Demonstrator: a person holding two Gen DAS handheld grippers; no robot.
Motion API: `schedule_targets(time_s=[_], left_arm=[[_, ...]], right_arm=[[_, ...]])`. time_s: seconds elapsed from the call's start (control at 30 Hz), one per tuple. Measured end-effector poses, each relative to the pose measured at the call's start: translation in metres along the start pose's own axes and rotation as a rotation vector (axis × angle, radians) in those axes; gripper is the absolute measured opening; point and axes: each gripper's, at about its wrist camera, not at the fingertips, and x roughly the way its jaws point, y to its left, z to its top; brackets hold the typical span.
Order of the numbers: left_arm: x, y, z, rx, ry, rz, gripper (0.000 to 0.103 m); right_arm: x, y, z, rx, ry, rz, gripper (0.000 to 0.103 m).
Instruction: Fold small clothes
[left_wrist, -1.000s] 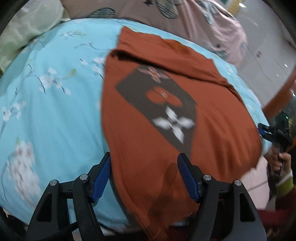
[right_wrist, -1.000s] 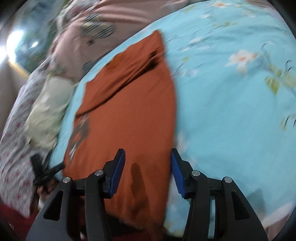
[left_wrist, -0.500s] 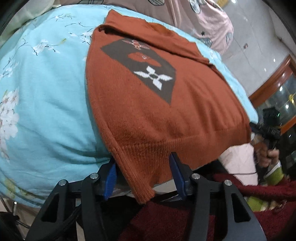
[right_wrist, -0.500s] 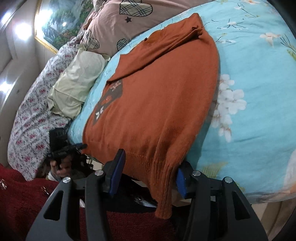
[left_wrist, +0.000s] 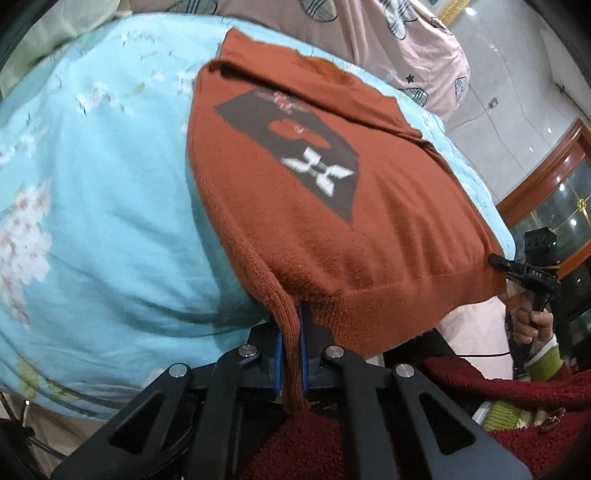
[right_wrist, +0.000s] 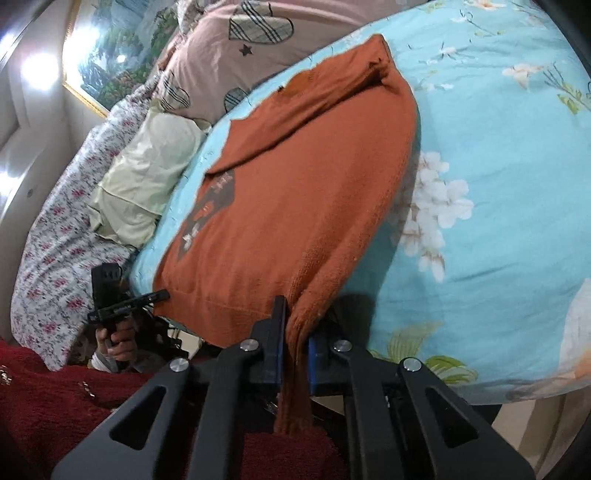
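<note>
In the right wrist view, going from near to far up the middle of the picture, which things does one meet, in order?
Right gripper shut on the hem, then rust-orange knitted sweater on the light blue floral bedcover, then pink quilt with plaid hearts.

We see a bed spread with a light-blue floral quilt (right_wrist: 498, 177). Behind it lie a pink pillow with plaid hearts (right_wrist: 258, 48), a pale-green pillow (right_wrist: 147, 170) and a floral-print cover (right_wrist: 55, 251). A framed landscape painting (right_wrist: 107, 55) hangs on the wall; a wood-framed glass cabinet (left_wrist: 557, 206) stands by the grey wall.
</note>
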Motion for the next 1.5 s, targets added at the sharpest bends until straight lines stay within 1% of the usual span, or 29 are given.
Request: schedule_targets(time_s=[0.13,0.23,0.3,0.4,0.53,0.63,0.77,0.87,0.97,1.07,1.17,1.3,1.4,1.5], left_arm=[[-0.03,-0.011,0.013,-0.004,-0.112,-0.046,0.005],[-0.055,-0.02,0.03,0.01,-0.208,-0.058,0.005],[-0.064,-0.026,0.043,0.019,-0.255,-0.055,0.005],[-0.076,-0.03,0.068,0.023,-0.335,-0.052,0.005],[-0.078,-0.03,0.108,0.022,-0.428,-0.049,0.005],[-0.068,-0.029,0.147,0.016,-0.465,-0.007,0.005],[-0.05,-0.021,0.197,0.001,-0.501,0.063,0.005],[-0.035,-0.011,0.231,-0.018,-0.508,0.096,0.005],[-0.014,-0.001,0.259,-0.031,-0.487,0.115,0.005],[0.008,0.007,0.284,-0.025,-0.462,0.153,0.005],[0.03,0.016,0.305,-0.028,-0.436,0.171,0.005],[0.067,0.035,0.331,-0.049,-0.387,0.205,0.005],[0.093,0.05,0.344,-0.079,-0.356,0.227,0.005],[0.123,0.069,0.354,-0.116,-0.306,0.235,0.006]], right_arm=[[-0.019,0.009,0.015,0.004,-0.087,0.074,0.008],[-0.032,0.016,0.031,0.003,-0.153,0.109,0.008],[-0.038,0.02,0.045,-0.007,-0.195,0.114,0.008],[-0.042,0.025,0.068,-0.024,-0.25,0.111,0.008],[-0.04,0.021,0.108,-0.023,-0.31,0.086,0.008],[-0.033,0.014,0.146,-0.031,-0.335,0.042,0.008],[-0.015,0.009,0.193,-0.051,-0.336,-0.02,0.008],[0.002,0.004,0.225,-0.059,-0.319,-0.082,0.008],[0.023,-0.007,0.255,-0.054,-0.294,-0.137,0.008],[0.039,-0.022,0.278,-0.029,-0.276,-0.162,0.008],[0.06,-0.039,0.298,-0.013,-0.251,-0.193,0.008],[0.09,-0.061,0.315,0.021,-0.203,-0.235,0.008],[0.11,-0.076,0.323,0.045,-0.176,-0.249,0.008],[0.124,-0.088,0.327,0.061,-0.156,-0.264,0.008]])
